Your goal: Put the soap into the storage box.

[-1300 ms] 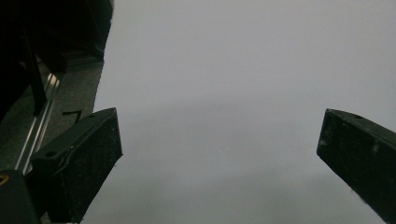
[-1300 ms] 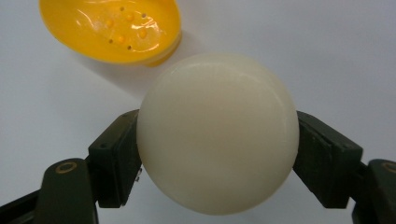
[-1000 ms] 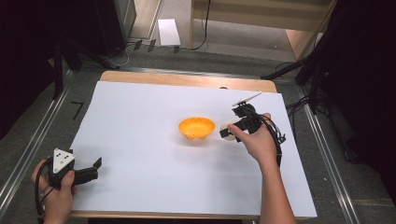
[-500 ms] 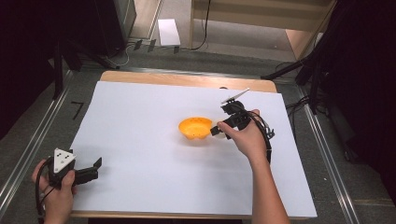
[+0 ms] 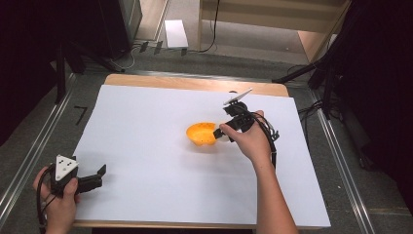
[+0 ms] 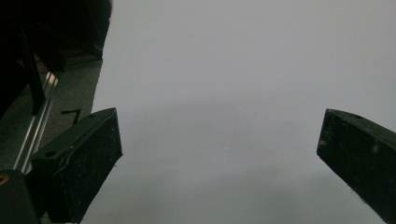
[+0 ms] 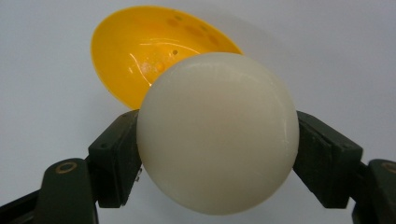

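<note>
The high view looks forward and down over the white-covered table. The right gripper view sits close behind the round yellow plastic bowl, shared with the high view.

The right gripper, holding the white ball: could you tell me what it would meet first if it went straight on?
Most likely the orange bowl, directly beyond the white ball clamped in the right gripper. The remaining gap is hard to judge.

No readable text from where I sit, no labels, brands or numbers on anything in view, nothing legible on any surface.
</note>
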Tool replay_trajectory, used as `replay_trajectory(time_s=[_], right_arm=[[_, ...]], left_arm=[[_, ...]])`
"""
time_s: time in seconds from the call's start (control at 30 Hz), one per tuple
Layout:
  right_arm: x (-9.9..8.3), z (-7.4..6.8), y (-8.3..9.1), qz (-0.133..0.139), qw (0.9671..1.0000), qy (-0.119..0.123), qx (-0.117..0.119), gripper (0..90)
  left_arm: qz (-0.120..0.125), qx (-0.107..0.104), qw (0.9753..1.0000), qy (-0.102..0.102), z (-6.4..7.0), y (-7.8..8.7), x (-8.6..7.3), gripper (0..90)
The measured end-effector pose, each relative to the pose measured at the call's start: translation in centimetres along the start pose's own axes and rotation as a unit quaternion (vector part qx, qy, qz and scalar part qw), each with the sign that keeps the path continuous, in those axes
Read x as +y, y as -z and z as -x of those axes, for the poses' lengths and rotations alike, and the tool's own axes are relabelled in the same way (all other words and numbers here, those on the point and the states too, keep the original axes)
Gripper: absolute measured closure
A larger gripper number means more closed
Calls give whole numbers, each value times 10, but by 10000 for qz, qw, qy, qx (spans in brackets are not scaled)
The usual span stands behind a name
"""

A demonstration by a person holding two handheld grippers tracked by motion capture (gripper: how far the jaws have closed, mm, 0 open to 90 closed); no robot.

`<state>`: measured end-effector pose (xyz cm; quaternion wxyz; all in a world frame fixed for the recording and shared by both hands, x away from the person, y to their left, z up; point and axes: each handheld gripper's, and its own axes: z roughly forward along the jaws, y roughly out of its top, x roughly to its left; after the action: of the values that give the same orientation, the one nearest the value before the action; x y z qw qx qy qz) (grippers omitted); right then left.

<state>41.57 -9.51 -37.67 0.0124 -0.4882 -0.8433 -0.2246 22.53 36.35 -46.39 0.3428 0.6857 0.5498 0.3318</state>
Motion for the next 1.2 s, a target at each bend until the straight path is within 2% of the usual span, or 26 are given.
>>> replay_trajectory(time_s=[0.23,0.6,1.2], right_arm=[[9,-11,-11,38,9999,103,33,243],[20,-22,-23,-8,9999,97,56,242],[29,-30,-44,-181,9998,36,-54,241]], left_arm=[[-1,-13,10000,1,0,0,0,3],[3,-30,10000,5,-1,0,0,3],[-18,7,10000,-70,1,0,0,3]])
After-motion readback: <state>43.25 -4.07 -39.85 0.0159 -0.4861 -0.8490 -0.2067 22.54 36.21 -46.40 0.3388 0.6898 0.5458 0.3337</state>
